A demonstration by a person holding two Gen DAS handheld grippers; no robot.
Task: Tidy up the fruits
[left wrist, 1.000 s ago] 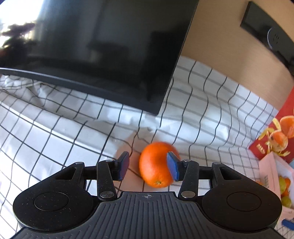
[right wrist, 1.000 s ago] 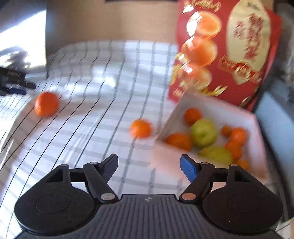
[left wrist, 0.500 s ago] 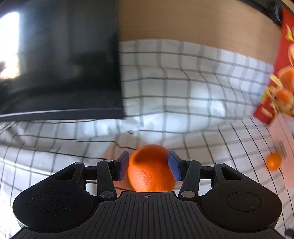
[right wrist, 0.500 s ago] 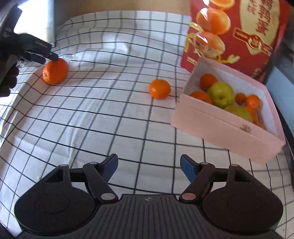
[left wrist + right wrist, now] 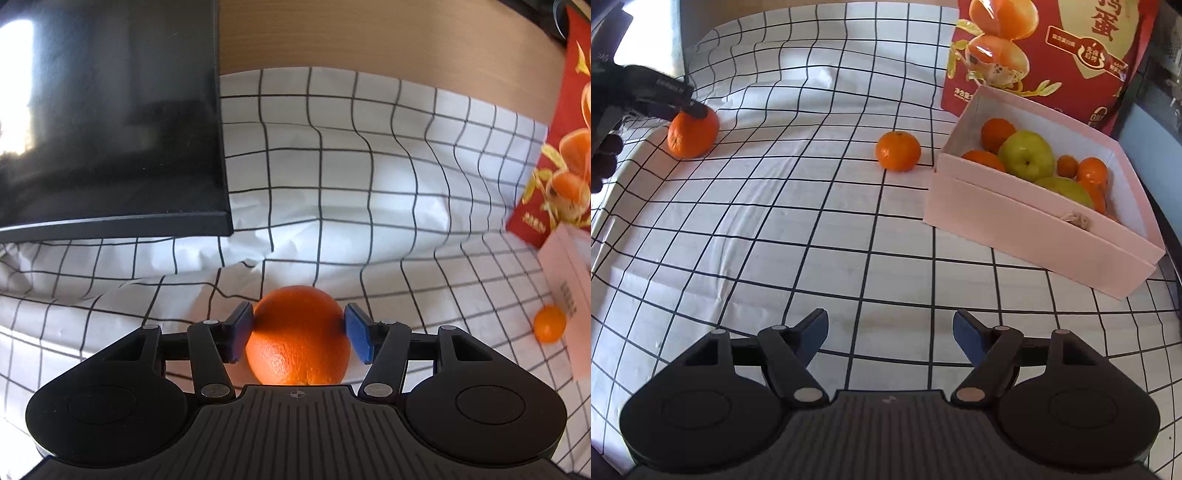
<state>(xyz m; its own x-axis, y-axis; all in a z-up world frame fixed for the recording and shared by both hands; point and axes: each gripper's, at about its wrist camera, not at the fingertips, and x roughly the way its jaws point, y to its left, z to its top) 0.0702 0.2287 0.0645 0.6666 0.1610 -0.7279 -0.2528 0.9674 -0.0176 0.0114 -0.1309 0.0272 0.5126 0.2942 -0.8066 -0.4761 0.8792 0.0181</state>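
Between the blue pads of the left gripper (image 5: 298, 334) sits the big orange (image 5: 298, 336), both pads touching its sides, so the grip looks closed on the fruit. From the right wrist view the same orange (image 5: 692, 133) is at the far left of the checked cloth (image 5: 827, 206), w/ the left gripper's dark finger over its top; can't tell whether it's off the cloth or just resting on it.

Step in hand, as I judge it: pick-up of this orange, w/ the carry to the box next. The pink box (image 5: 1034, 225) stands at the right, well apart from the orange, already holding several small oranges and two green pears (image 5: 1027, 153). A small mandarin (image 5: 897, 150) lies loose on the cloth just left of the box's far corner; it also shows at the right edge of the left wrist view, beside the box wall.

Right gripper (image 5: 890, 332) hangs near, over bare cloth, fingers spread wide, holding nothing.

Next move prob. calls for: lift clear of the cloth folds, travel right past the mandarin w/o knocking it, lower into a free spot at the box's near-left side, then release. The mandarin is the obvious job for the free right gripper.

Behind: a black monitor (image 5: 110, 122) far left, a red printed bag (image 5: 1052, 51) upright behind the box.
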